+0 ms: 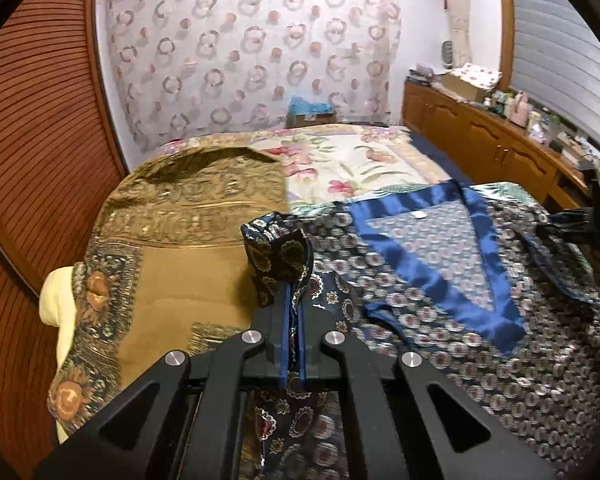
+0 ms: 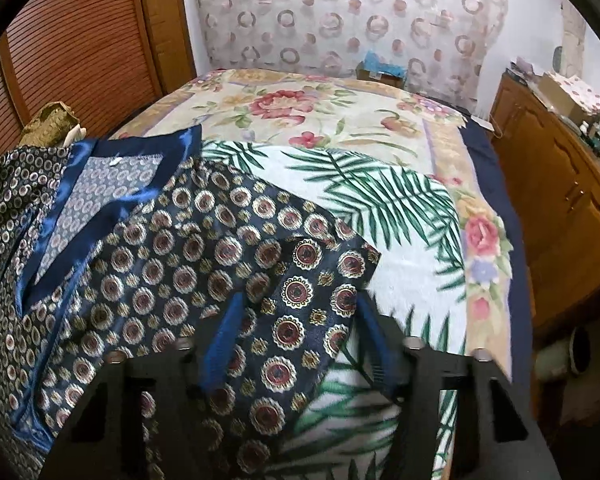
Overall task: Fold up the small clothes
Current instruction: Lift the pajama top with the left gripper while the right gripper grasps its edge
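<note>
Both wrist views close, downward, perhaps sharing garment [image 1: 440,264].

One navy patterned garment [image 2: 171,280], one gold cloth [image 1: 171,232], two claws.

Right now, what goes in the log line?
left gripper: shut on navy patterned top | right gripper: open around its sleeve | place: bed

A navy top [image 1: 440,280] with a medallion print and a shiny blue V-neck band lies spread on the bed [image 2: 320,100], neckline toward the far side. One edge is bunched and lifted off the bed; the opposite edge, apparently a sleeve, lies flat over a palm-leaf cloth [image 2: 380,200].
</note>
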The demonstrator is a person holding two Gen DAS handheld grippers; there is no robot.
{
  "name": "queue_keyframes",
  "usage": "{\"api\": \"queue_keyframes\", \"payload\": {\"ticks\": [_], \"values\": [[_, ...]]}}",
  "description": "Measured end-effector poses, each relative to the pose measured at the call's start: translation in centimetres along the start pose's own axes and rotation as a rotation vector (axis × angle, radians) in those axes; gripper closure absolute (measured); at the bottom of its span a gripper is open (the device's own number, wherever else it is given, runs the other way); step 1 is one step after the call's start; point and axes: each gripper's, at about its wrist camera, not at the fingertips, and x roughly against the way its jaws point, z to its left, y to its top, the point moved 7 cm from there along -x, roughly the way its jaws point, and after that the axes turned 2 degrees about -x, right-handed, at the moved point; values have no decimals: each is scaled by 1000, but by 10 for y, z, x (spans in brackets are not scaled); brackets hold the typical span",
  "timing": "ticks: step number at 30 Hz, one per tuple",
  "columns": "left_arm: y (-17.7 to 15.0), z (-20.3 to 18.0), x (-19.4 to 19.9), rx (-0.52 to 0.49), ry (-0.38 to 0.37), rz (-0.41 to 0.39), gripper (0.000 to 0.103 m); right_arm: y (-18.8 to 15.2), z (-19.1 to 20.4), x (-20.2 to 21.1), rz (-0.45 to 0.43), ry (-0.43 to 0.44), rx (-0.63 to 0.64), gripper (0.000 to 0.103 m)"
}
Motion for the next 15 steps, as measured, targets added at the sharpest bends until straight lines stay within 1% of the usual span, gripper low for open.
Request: {"api": "queue_keyframes", "payload": {"ticks": [1,2,3,5,7,8,10,12,15], "values": [[-1,-5,3,-6,-8,-5,100,1,4,0,4,14,1,80],[-1,-10,7,-11,-16,-9,100,1,7,-1,9,17,5,94],[-2,-15,11,-14,-25,-16,100,0,10,-1,10,8,18,97],[-4,-22,20,-18,-35,-31,101,-1,15,4,-4,-24,37,99],[-6,-28,34,-20,-49,-51,101,0,20,15,-41,-23,29,100],[-7,-29,40,-22,-53,-57,101,1,23,25,-72,-17,23,100],[-9,-30,54,-28,-37,-72,101,0,30,45,-124,-7,22,100],[-14,-29,73,-13,-42,-99,101,-3,37,70,-176,-11,30,100],[-22,-28,98,1,-40,-130,101,-13,48,101,-226,-1,37,100]]}}
